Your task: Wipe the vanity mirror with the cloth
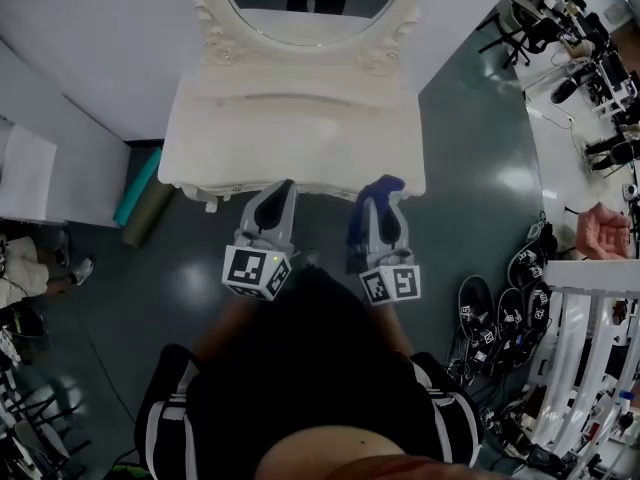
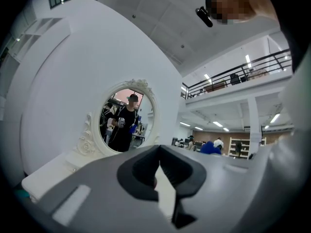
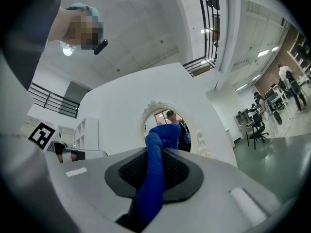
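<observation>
The white vanity table (image 1: 300, 118) stands against the wall, with its oval mirror (image 1: 312, 3) in a carved white frame at the top of the head view. My right gripper (image 1: 380, 196) is shut on a blue cloth (image 1: 388, 181) just before the table's front edge. In the right gripper view the cloth (image 3: 154, 178) runs up between the pads and covers part of the mirror (image 3: 164, 116) ahead. My left gripper (image 1: 285, 186) hangs beside it, shut and holding nothing. The left gripper (image 2: 159, 152) points toward the mirror (image 2: 127, 123), which reflects the person.
A teal roll (image 1: 138, 190) leans by the vanity's left side. Several dark shoes (image 1: 490, 313) lie on the green floor at the right, next to a white rack (image 1: 590, 358). A seated person (image 1: 30, 268) is at the left; desks and chairs (image 1: 585, 58) fill the far right.
</observation>
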### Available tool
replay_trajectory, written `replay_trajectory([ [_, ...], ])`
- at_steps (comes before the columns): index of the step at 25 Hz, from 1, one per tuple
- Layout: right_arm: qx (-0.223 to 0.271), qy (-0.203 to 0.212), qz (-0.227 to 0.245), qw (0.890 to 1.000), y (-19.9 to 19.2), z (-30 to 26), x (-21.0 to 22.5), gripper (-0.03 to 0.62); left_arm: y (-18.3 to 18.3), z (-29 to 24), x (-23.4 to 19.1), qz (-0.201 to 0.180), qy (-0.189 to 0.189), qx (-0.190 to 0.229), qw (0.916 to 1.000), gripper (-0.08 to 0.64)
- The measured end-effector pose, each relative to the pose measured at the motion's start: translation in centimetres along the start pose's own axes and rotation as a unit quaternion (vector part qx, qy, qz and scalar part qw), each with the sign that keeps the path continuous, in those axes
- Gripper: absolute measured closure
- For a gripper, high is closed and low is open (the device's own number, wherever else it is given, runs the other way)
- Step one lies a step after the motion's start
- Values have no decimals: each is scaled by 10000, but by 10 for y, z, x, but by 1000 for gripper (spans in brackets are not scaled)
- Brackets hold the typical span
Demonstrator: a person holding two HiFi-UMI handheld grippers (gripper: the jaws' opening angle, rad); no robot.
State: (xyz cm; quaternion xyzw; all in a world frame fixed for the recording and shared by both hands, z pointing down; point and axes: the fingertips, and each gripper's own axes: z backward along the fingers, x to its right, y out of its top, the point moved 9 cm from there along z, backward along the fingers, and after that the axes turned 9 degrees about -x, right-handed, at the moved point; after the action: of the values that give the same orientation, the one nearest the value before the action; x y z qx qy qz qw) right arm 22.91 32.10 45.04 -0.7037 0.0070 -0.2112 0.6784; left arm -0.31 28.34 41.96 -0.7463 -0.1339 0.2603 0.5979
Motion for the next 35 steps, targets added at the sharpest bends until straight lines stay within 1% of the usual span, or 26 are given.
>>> replay_trajectory([
  [5, -69, 215, -48, 9997, 8, -32, 32, 523, 6, -40, 4, 129, 138, -30, 9998, 549],
  [10, -82, 442, -112, 9989, 18, -49, 56, 523, 9, -59, 15, 203, 301, -14, 9993, 549],
  [13, -113, 490, -135, 9986, 20, -61, 66, 523, 10, -67, 15, 282, 348, -39, 9990, 549],
  [18, -198, 565, -217, 9980, 17, -82, 72, 523, 13, -81, 3, 392, 457, -89, 9981, 549],
  [22, -228, 531, -236, 9981, 12, -99, 71, 523, 16, -93, -14, 340, 437, -84, 9984, 549],
  [25, -210, 448, -210, 9986, 11, -112, 68, 523, 22, -105, -28, 375, 373, -56, 9986, 549],
  [31, -97, 231, -138, 9996, 14, -150, 65, 523, 35, -134, -64, 465, 170, -35, 9988, 549],
  [35, 19, 6, -80, 10000, 13, -182, 59, 523, 46, -153, -96, 369, -27, -40, 9993, 549],
])
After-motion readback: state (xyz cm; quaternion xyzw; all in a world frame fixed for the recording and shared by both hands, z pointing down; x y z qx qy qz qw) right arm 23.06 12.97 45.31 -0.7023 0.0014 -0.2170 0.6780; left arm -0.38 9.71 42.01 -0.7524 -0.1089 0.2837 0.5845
